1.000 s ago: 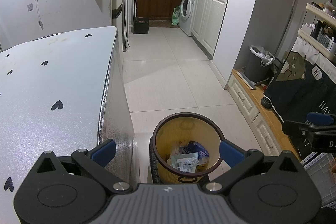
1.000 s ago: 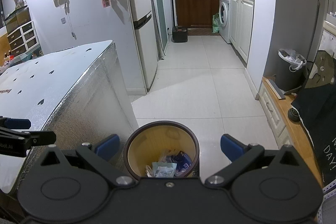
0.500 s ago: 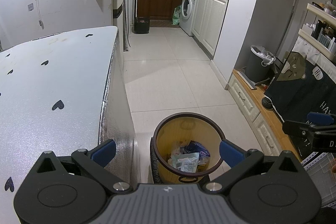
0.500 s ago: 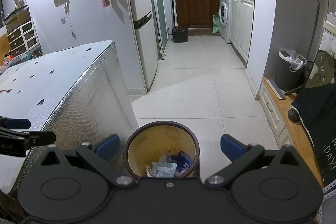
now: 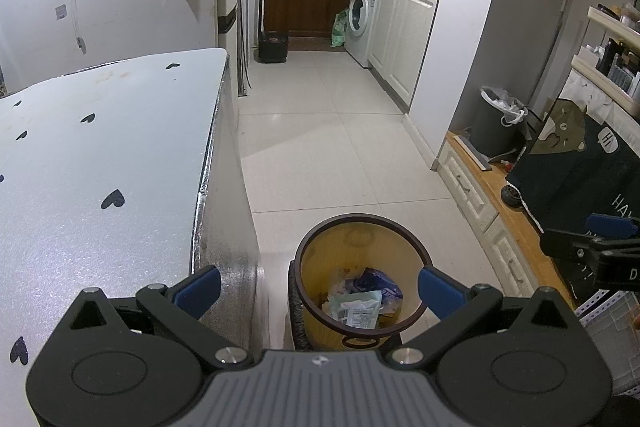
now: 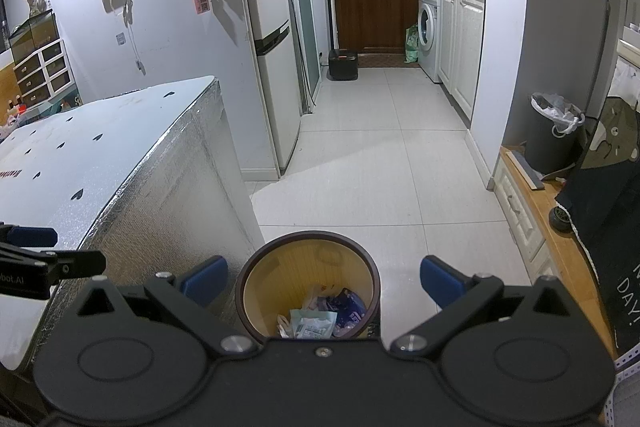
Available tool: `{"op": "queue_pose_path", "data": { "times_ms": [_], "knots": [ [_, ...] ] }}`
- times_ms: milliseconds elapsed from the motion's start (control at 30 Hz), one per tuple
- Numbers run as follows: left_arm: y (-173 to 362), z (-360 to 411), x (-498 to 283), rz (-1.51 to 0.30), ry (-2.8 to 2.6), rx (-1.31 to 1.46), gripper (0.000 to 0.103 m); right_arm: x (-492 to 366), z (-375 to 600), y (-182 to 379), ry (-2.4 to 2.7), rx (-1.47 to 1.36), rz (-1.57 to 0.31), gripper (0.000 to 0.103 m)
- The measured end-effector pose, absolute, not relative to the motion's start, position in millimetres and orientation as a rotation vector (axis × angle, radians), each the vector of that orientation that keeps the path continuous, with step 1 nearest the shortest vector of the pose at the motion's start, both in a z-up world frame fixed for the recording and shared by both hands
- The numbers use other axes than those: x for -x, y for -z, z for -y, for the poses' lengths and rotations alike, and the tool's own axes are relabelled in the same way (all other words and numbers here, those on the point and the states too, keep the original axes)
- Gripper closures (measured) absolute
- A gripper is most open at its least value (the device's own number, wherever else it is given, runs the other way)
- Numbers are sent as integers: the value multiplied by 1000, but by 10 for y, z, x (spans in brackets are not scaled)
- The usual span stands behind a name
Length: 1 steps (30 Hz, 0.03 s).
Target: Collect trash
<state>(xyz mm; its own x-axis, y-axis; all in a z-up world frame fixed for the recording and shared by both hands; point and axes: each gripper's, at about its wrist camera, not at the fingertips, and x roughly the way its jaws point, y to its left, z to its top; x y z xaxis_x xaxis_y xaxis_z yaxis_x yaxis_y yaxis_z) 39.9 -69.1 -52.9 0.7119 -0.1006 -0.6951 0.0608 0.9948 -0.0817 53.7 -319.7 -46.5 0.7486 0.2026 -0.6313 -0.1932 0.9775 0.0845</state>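
- The left gripper (image 5: 318,287) hangs over the edge of the table, its blue-padded fingers (image 5: 199,285) spread wide and holding nothing.
- The right gripper (image 6: 323,281) is likewise spread wide and empty, just above the waste bin (image 6: 307,255).
- The waste bin, yellow inside with a dark brown rim, stands on the pale tiled floor (image 5: 320,147) just beside the silver-foil side of the table (image 5: 100,155), whose white top bears small black hearts.
- The trash (image 5: 360,301) lies at the bottom of the bin: a pale printed packet on top, a dark blue wrapper behind it; the smaller scraps are too crumpled to name.
- In the left wrist view the right gripper's tip shows at the right edge, well apart from the bin.
- Farther off stand a dark bin with a white liner (image 6: 554,131), a washing machine (image 6: 428,31) and a fridge (image 6: 272,39).
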Motion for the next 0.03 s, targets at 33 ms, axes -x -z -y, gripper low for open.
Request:
{"op": "queue_pose_path", "data": {
  "times_ms": [33],
  "knots": [
    [530, 688, -398, -774, 88, 53, 0, -537, 3196, 464, -216, -14, -692, 0]
  ]
}}
